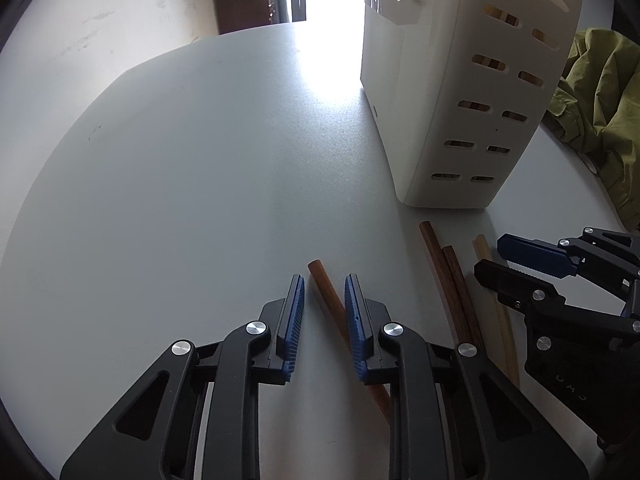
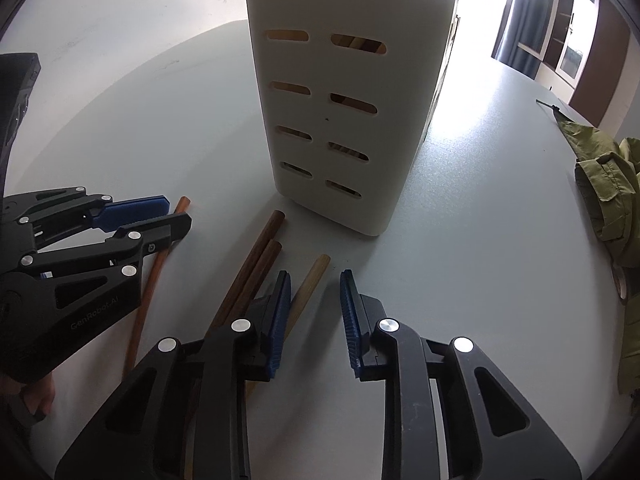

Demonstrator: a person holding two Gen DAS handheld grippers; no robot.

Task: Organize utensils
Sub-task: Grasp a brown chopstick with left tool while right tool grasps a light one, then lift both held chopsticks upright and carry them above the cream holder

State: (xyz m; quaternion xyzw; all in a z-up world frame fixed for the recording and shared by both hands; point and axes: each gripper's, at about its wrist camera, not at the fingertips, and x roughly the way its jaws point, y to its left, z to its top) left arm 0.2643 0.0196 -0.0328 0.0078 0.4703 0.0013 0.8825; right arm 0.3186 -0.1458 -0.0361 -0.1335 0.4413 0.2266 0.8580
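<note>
Several wooden chopsticks lie on the grey table (image 1: pixel 180 180) in front of a white slotted utensil holder (image 1: pixel 460 100) (image 2: pixel 340 80). My left gripper (image 1: pixel 324 280) (image 2: pixel 178 212) straddles a reddish-brown chopstick (image 1: pixel 326 292) (image 2: pixel 150 292); the stick runs slantwise under the right pad, and a gap shows beside the left pad. My right gripper (image 2: pixel 315 276) (image 1: pixel 490 256) stands over a pale chopstick (image 2: pixel 308 288) (image 1: pixel 482 248), which lies against its left pad, clear of the other pad. Two dark brown chopsticks (image 1: pixel 448 280) (image 2: pixel 256 264) lie between the grippers.
More wooden sticks show through the holder's slots. A green cloth (image 1: pixel 600 100) (image 2: pixel 608 188) lies on the table to the right. A person's hand (image 2: pixel 36 396) holds the left gripper. A wall and a bright doorway stand beyond the table's far edge.
</note>
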